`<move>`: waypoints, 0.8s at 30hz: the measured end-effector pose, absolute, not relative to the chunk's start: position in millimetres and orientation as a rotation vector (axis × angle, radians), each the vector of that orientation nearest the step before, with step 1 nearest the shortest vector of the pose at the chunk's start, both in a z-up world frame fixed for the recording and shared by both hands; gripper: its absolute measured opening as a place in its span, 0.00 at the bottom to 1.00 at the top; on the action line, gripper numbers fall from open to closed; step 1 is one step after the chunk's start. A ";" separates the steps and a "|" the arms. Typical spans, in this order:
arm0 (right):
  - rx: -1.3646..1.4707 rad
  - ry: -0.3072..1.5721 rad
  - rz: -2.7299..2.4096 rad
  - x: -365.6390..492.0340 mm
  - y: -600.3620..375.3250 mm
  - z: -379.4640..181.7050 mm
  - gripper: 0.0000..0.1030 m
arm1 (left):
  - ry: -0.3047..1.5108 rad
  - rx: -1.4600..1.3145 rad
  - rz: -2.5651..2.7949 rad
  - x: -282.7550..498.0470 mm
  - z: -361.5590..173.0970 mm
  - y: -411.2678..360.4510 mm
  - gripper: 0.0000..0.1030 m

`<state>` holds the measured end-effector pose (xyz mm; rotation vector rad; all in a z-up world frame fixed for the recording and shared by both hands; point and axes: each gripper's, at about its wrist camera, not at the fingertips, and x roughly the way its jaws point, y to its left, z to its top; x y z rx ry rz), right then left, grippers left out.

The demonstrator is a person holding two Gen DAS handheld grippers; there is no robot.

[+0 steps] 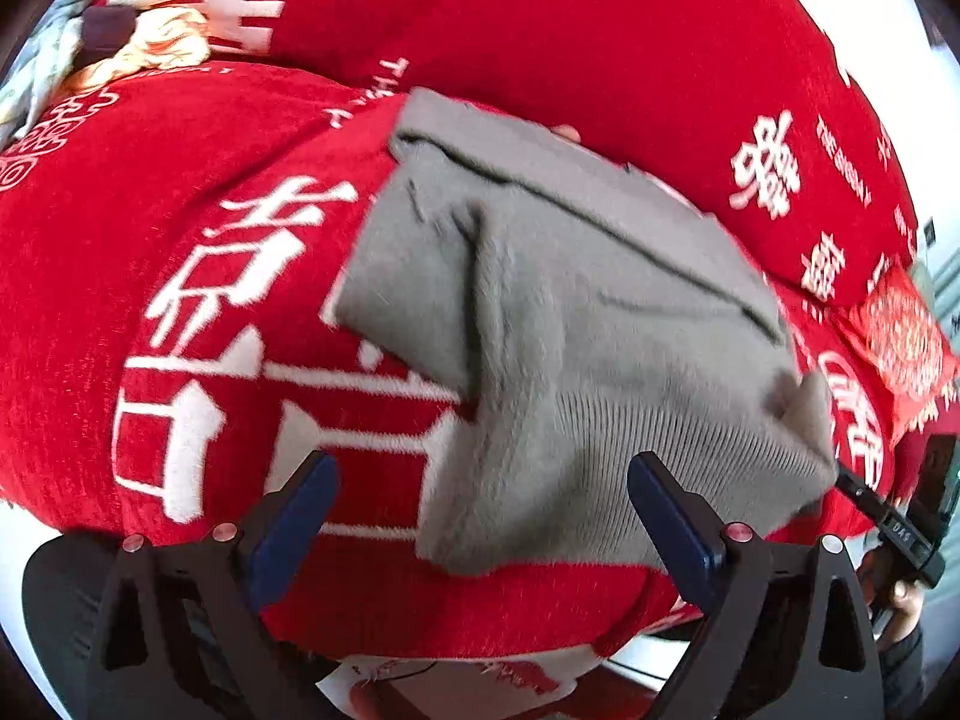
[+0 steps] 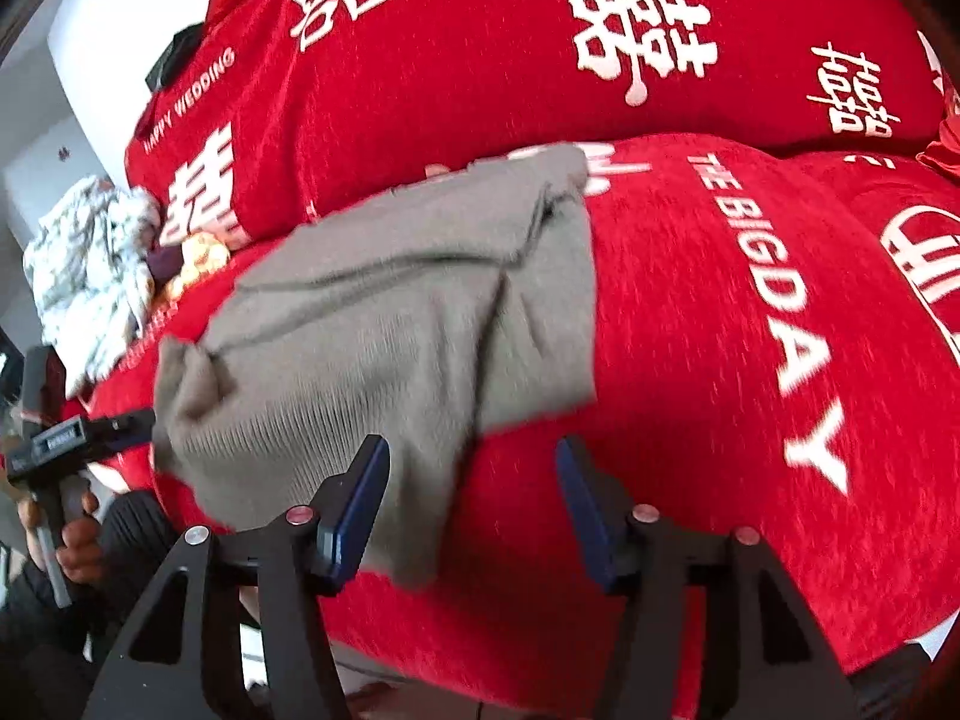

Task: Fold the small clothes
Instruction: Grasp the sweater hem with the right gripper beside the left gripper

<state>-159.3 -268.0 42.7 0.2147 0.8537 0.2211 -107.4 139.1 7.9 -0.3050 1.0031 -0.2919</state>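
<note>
A grey knitted garment (image 1: 570, 312) lies folded on a red seat cushion (image 1: 198, 138) printed with white characters. My left gripper (image 1: 483, 483) hovers over its near ribbed hem, open wide, the blue pads clear of the fabric. In the right wrist view the same garment (image 2: 384, 330) lies left of centre. My right gripper (image 2: 471, 480) stands open at its near right corner, the left pad just over the cloth edge and the right pad over bare red cushion (image 2: 690, 360). Each view shows the other gripper at the garment's far side, the right gripper (image 1: 900, 528) and the left gripper (image 2: 60, 438), both hand-held.
Red back cushions (image 2: 480, 60) rise behind the seat. A crumpled pale patterned cloth (image 2: 90, 276) and a yellowish cloth (image 1: 162, 42) lie at the seat's left end. A small red embroidered pillow (image 1: 900, 342) sits at the right end. The cushion's front edge drops off just below the grippers.
</note>
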 end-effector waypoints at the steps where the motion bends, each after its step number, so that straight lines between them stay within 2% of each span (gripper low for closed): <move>1: 0.213 0.860 0.230 -161.5 -268.3 39.2 0.60 | 1.005 -0.292 -0.299 -107.9 6.3 137.5 0.94; 3: 0.212 0.868 0.238 -160.1 -265.9 35.5 0.60 | 0.998 -0.267 -0.311 -105.5 6.5 126.9 0.93; 4: 0.210 0.868 0.245 -159.2 -264.1 34.4 0.60 | 0.992 -0.259 -0.318 -104.6 7.3 121.9 0.85; 5: 0.204 0.862 0.258 -157.7 -261.1 32.7 0.60 | 0.991 -0.248 -0.331 -103.5 7.0 116.3 0.68; 7: 0.172 0.850 0.266 -155.0 -255.2 30.1 0.59 | 0.988 -0.193 -0.316 -103.3 6.0 106.2 0.64; 8: 0.156 0.844 0.269 -154.6 -252.4 30.1 0.49 | 0.977 -0.177 -0.313 -105.1 7.0 103.6 0.46; 9: 0.147 0.852 0.287 -154.5 -247.1 29.9 0.38 | 0.975 -0.168 -0.321 -107.0 7.6 102.0 0.38; 10: 0.154 0.868 0.311 -153.5 -244.8 28.0 0.20 | 0.979 -0.169 -0.328 -107.7 7.7 101.8 0.29; 13: 0.155 0.873 0.341 -156.0 -239.4 25.1 0.09 | 0.982 -0.191 -0.344 -109.3 6.0 105.5 0.13; 19: 0.217 0.853 0.374 -163.6 -242.8 34.3 0.08 | 0.961 -0.214 -0.359 -117.7 11.5 110.3 0.11; 24: 0.281 0.744 0.454 -177.4 -246.4 75.7 0.08 | 0.874 -0.252 -0.379 -136.2 42.1 122.4 0.11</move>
